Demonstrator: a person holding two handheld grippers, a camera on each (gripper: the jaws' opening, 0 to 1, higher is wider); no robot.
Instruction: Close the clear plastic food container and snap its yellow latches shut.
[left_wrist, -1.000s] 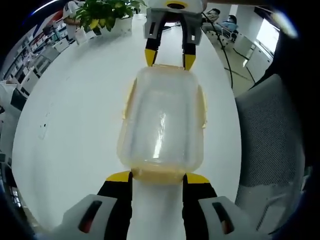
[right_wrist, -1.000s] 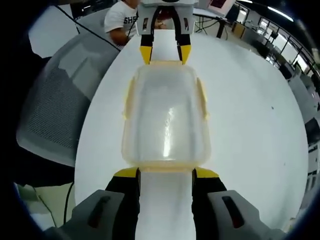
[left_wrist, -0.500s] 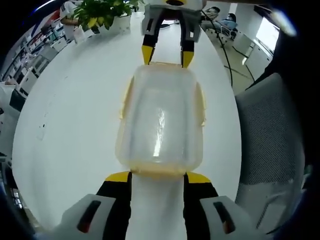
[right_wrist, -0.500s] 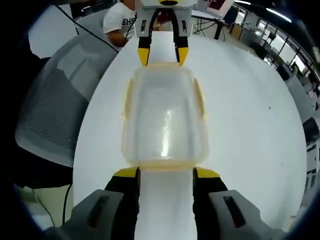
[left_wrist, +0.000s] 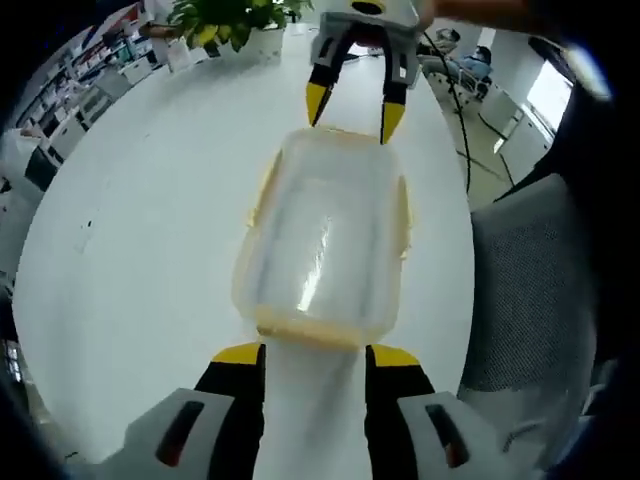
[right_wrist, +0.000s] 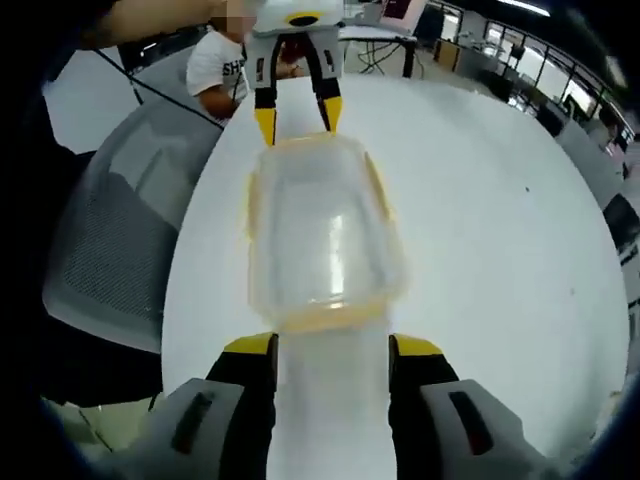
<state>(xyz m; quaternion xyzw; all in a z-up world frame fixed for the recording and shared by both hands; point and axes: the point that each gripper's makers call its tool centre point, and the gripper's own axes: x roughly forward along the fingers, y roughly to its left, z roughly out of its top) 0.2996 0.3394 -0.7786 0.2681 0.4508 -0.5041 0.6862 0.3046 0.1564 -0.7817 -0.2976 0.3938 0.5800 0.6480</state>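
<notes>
The clear plastic container (left_wrist: 325, 235) (right_wrist: 320, 230) lies lengthwise on the white table (left_wrist: 140, 220) with its lid on and yellow latches along its rim. One yellow end latch (left_wrist: 310, 330) sits just in front of my left gripper (left_wrist: 315, 355), which is open, jaws wider than the latch. The other end latch (right_wrist: 325, 318) lies just ahead of my right gripper (right_wrist: 332, 346), also open. Each gripper faces the other across the container: the right gripper (left_wrist: 353, 110) hovers at the far end in the left gripper view, the left gripper (right_wrist: 297, 122) in the right gripper view. Neither holds anything.
A grey mesh chair (left_wrist: 530, 290) (right_wrist: 110, 240) stands close against the table edge beside the container. A potted plant (left_wrist: 235, 20) sits at the table's far side. A person in a white shirt (right_wrist: 215, 60) sits beyond the table, and a black cable (left_wrist: 450, 100) runs off the edge.
Both cameras have tilted and drawn back a little, so the container ends now sit slightly ahead of the jaw tips. The container itself has stayed in place.
</notes>
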